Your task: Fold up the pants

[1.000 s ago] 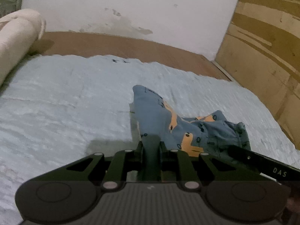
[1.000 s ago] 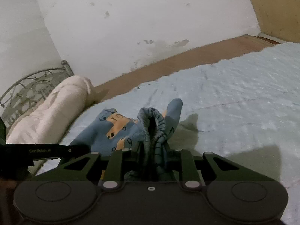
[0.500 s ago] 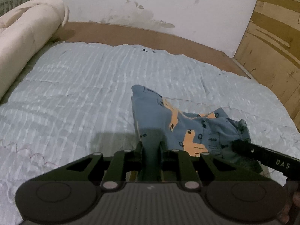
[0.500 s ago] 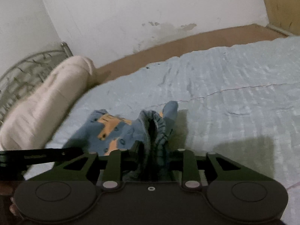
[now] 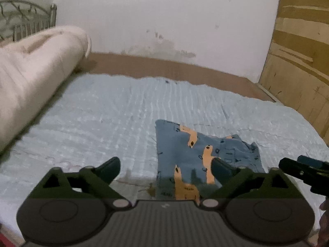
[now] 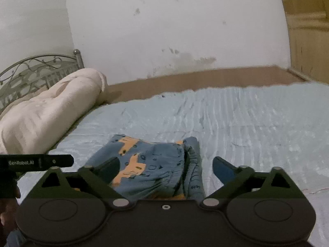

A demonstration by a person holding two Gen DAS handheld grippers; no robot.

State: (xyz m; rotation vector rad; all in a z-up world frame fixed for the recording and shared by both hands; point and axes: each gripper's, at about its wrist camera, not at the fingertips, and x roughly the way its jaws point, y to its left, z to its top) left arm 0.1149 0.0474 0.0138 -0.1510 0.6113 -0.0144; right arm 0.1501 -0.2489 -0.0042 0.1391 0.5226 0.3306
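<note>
Bed, one pants; two claws agape

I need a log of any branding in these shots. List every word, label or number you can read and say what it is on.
"GenRobot.AI": white print on the side of the left gripper, seen in the right wrist view.
The pants carry small dark marks in their print, too blurred to read as letters or numbers.
The right gripper, seen in the left wrist view, shows no readable print.
Nothing else is readable.
</note>
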